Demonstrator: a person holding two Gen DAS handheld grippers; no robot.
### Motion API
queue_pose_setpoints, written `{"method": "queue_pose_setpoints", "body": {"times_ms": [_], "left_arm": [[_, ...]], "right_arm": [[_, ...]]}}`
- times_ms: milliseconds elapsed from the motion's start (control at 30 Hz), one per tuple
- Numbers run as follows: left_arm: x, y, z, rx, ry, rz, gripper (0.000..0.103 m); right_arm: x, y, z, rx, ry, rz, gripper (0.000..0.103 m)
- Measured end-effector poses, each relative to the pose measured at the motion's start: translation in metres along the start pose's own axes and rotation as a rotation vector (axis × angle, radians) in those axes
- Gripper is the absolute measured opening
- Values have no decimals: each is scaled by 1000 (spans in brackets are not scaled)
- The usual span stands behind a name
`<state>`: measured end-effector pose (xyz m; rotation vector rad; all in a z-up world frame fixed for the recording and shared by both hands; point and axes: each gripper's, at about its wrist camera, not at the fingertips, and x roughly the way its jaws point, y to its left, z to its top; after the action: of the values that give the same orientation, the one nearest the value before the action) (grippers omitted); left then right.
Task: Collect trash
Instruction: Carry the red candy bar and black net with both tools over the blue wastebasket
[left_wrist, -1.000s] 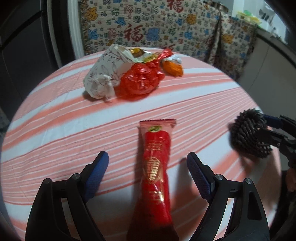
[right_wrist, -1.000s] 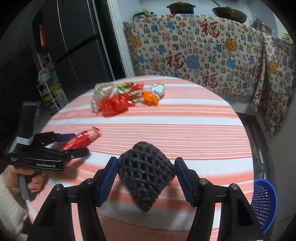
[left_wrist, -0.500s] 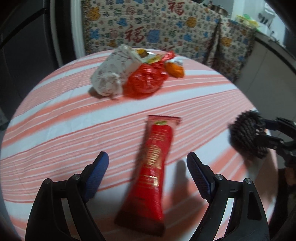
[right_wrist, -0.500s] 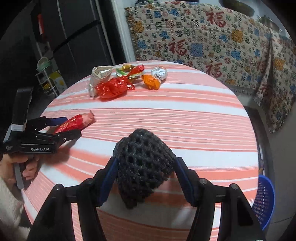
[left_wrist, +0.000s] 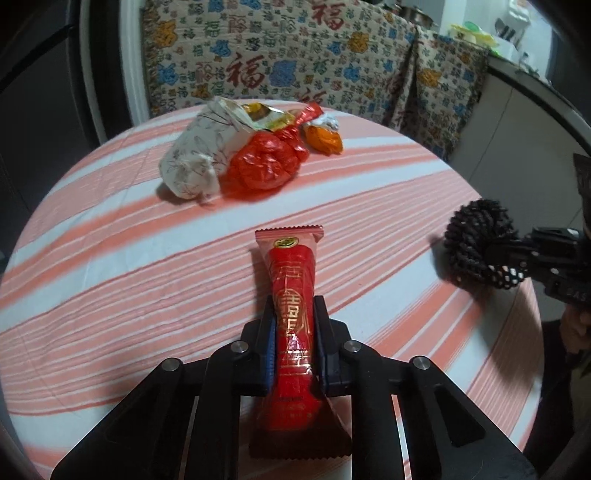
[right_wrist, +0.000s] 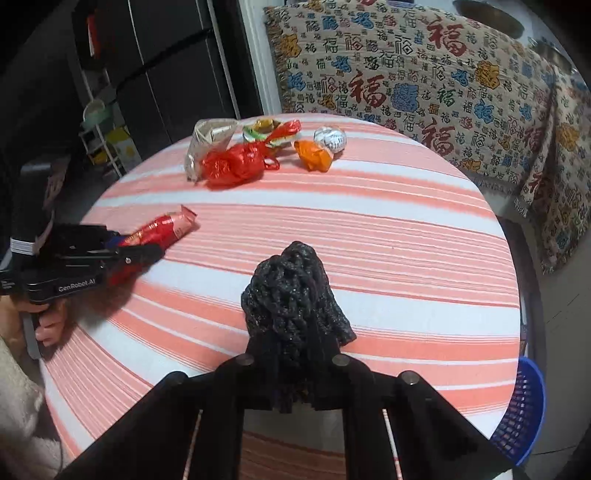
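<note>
Both grippers had just closed: left gripper (left_wrist: 294, 332) clamped on the red snack wrapper (left_wrist: 293, 295), right gripper (right_wrist: 295, 354) on the black foam net (right_wrist: 291, 291), over the striped table (right_wrist: 388, 236); other wrappers (right_wrist: 236, 162) lay at its far side.

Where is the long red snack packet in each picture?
Left wrist view: the long red snack packet lies bottom centre, pinched between the left gripper fingers.
Right wrist view: the packet is at the left edge, in that gripper.
Shared landmark: the crumpled red plastic bag at the table's far side.
</note>
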<state>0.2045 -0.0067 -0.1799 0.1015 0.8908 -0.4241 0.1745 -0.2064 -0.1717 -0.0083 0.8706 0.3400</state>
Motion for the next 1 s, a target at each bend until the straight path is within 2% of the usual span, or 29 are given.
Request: {"method": "queue_pose_setpoints", "body": {"times_ms": [200, 467, 800, 1000], "left_arm": [[-11, 6, 0, -89, -43, -44, 13], [-14, -29, -3, -56, -46, -38, 11], [-27, -60, 1, -57, -58, -44, 10], [-30, -89, 5, -16, -68, -41, 10]], "right_arm": [[-21, -4, -1, 35, -53, 1, 10], [-33, -28, -10, 138, -67, 14, 10], [-55, -43, -22, 175, -97, -16, 10], [-66, -48, -28, 191, -109, -27, 10]]}}
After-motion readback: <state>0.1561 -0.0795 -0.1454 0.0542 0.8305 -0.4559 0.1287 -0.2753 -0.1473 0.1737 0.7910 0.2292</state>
